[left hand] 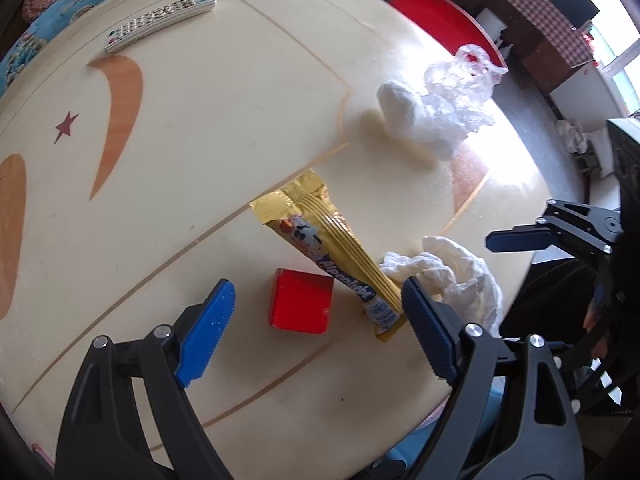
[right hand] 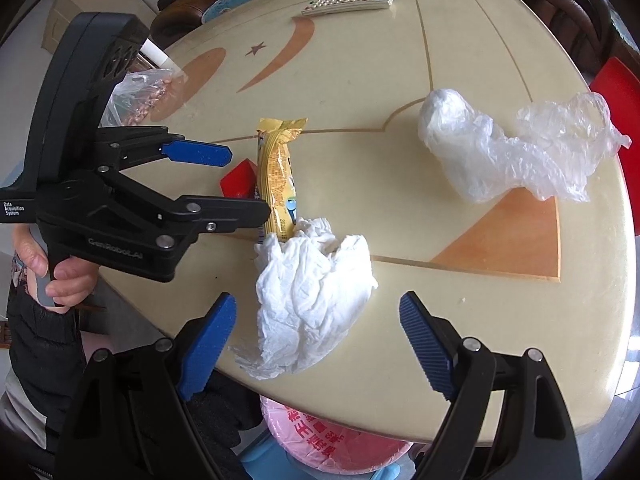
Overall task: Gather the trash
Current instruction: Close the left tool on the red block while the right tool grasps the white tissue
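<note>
A crumpled white tissue (right hand: 316, 292) lies near the table's front edge, directly below my open right gripper (right hand: 318, 299), whose blue pads stand either side of it without touching. A yellow snack wrapper (right hand: 280, 176) has one end tucked under the tissue. In the left wrist view my left gripper (left hand: 316, 286) is open over a red block (left hand: 302, 306), with the wrapper (left hand: 332, 240) just inside its right pad and the tissue (left hand: 452, 276) outside it. A crumpled clear plastic bag (left hand: 444, 108) lies farther back, at the right in the right wrist view (right hand: 512, 148).
The cream table (right hand: 440, 320) carries a white remote (right hand: 348, 2) at its far side. A bag of nuts (right hand: 148, 92) sits at the left edge. A pink bag (right hand: 340, 440) hangs below the front edge. A red seat (left hand: 436, 16) stands beyond the table.
</note>
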